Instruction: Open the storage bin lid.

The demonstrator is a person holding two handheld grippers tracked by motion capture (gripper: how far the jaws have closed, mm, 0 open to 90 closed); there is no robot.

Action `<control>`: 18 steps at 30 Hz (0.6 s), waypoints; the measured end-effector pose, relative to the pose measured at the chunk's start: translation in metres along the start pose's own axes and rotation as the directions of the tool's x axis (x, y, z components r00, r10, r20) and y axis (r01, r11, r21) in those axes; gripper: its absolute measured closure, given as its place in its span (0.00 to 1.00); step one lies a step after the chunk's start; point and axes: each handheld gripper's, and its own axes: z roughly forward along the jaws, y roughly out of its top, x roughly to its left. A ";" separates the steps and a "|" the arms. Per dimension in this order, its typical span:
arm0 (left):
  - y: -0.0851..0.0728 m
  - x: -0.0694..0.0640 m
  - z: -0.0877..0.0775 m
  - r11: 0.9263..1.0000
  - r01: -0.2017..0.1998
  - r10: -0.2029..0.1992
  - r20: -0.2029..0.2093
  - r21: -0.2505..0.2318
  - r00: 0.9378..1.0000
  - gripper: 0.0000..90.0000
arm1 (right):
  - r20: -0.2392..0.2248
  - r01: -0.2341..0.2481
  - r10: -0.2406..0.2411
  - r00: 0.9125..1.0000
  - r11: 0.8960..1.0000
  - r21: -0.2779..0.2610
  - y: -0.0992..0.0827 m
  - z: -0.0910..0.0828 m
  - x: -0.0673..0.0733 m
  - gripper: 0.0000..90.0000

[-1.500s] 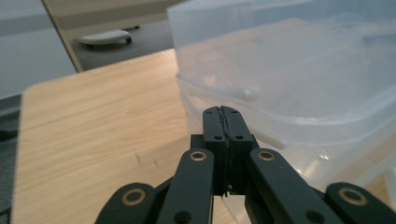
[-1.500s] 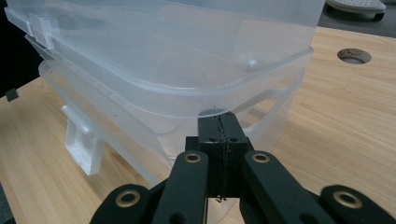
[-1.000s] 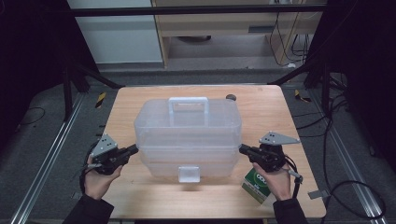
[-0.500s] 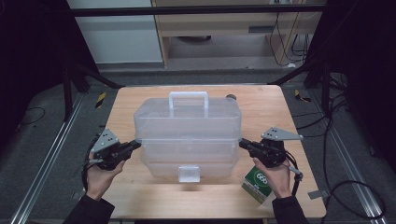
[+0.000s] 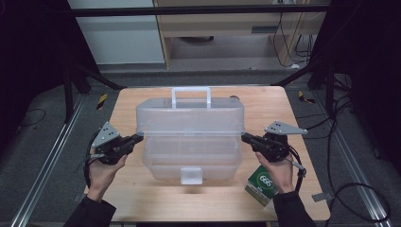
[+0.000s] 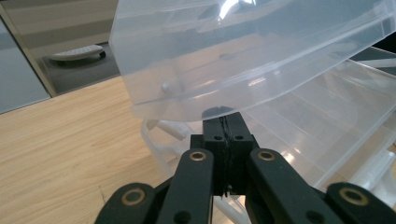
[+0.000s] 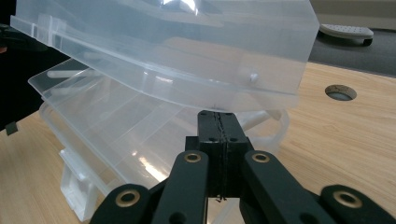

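A clear plastic storage box stands mid-table in the high view. Its lid (image 5: 189,116), with a white handle (image 5: 191,92), is raised off the base (image 5: 189,161) and an inner tray shows beneath. My left gripper (image 5: 137,138) is shut, its tip tucked under the lid's left edge. My right gripper (image 5: 245,137) is shut under the right edge. In the left gripper view the shut left gripper (image 6: 229,122) touches the underside of the lid (image 6: 243,51). In the right gripper view the shut right gripper (image 7: 218,116) meets the lid (image 7: 177,51) the same way. Nothing is clamped between either pair of jaws.
A green packet (image 5: 262,183) lies on the wooden table (image 5: 142,203) beside the right hand. The box's white latch (image 5: 191,175) faces the front edge. A round hole (image 7: 340,92) sits in the tabletop behind the box. Dark floor and metal frame rails surround the table.
The lid has lifted higher and swung back, exposing more of the inner tray. The left gripper rose with it; the right gripper barely shifted.
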 end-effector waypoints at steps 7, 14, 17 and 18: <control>-0.002 -0.001 0.003 1.000 -0.008 0.008 -0.010 0.003 1.000 0.98 | -0.005 0.000 0.000 1.000 1.000 0.003 -0.001 0.000 0.000 1.00; -0.012 0.004 0.007 1.000 -0.003 0.005 -0.075 0.022 0.997 0.81 | -0.006 0.003 -0.003 1.000 1.000 0.014 -0.002 0.000 0.001 1.00; -0.011 0.004 0.009 1.000 -0.016 0.016 -0.093 0.006 0.996 0.74 | -0.009 0.005 -0.005 1.000 1.000 0.015 -0.002 0.000 0.001 1.00; -0.010 0.003 0.009 1.000 -0.023 0.023 -0.097 0.000 0.995 0.73 | -0.009 0.007 -0.007 1.000 1.000 0.016 -0.002 0.000 0.001 1.00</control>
